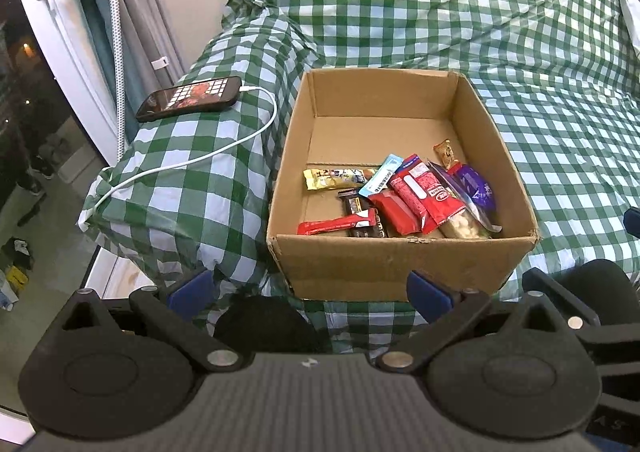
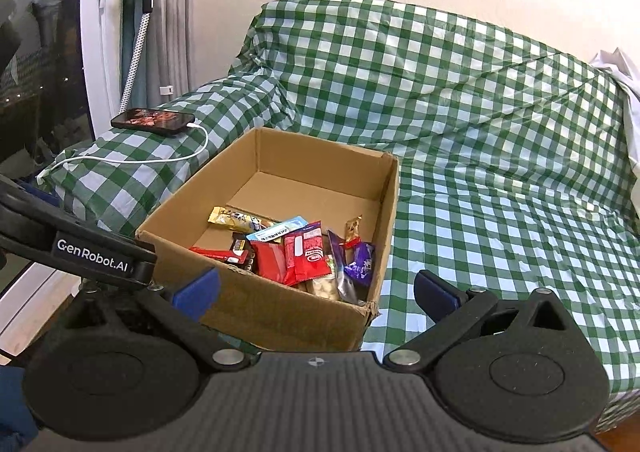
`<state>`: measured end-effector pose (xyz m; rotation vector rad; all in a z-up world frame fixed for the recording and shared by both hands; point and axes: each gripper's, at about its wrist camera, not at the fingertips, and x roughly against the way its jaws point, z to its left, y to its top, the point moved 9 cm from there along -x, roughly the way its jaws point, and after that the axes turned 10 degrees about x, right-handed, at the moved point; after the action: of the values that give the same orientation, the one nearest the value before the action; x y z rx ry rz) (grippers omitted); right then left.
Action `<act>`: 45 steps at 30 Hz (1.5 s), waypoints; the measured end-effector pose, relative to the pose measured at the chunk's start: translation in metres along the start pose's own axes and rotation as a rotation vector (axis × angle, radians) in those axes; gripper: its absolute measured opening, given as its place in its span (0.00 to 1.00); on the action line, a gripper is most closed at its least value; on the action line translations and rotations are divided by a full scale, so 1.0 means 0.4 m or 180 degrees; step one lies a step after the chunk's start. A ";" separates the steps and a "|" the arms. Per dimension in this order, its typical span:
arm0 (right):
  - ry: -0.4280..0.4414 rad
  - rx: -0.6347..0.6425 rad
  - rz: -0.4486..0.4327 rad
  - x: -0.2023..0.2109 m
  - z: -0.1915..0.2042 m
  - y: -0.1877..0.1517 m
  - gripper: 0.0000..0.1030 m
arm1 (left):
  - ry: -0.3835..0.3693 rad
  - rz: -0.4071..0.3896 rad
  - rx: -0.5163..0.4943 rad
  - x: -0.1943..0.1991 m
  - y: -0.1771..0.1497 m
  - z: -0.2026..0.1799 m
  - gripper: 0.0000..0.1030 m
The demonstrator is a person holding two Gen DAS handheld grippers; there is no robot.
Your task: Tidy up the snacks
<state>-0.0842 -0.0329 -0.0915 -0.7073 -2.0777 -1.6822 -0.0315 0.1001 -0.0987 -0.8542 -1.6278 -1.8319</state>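
An open cardboard box (image 1: 384,264) stands on a green-checked sofa seat and also shows in the right wrist view (image 2: 280,312). Inside lie several snacks: red packets (image 1: 416,196), a yellow bar (image 1: 336,178), a purple packet (image 1: 478,188) and a clear bag of nuts (image 1: 464,226). They show in the right wrist view too, with the red packets (image 2: 300,256) in the middle. My left gripper (image 1: 310,290) is open and empty, just in front of the box's near wall. My right gripper (image 2: 316,290) is open and empty, at the box's near right corner.
A phone (image 1: 192,98) on a white charging cable (image 1: 200,160) lies on the sofa arm left of the box; it shows in the right wrist view (image 2: 154,120). The checked sofa seat (image 2: 500,236) stretches right of the box. A window and curtains stand at far left.
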 end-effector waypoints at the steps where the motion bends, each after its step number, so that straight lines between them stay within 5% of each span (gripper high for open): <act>1: 0.0002 0.0010 -0.0002 0.001 0.002 0.002 0.99 | 0.0003 -0.0005 -0.0001 0.001 -0.001 0.001 1.00; 45: 0.0038 0.0030 0.0018 0.008 0.006 0.002 0.99 | 0.0024 0.0046 -0.0010 0.002 -0.012 0.005 1.00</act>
<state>-0.0860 -0.0300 -0.0895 -0.6978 -2.0724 -1.6686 -0.0352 0.1027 -0.1010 -0.8572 -1.6106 -1.8262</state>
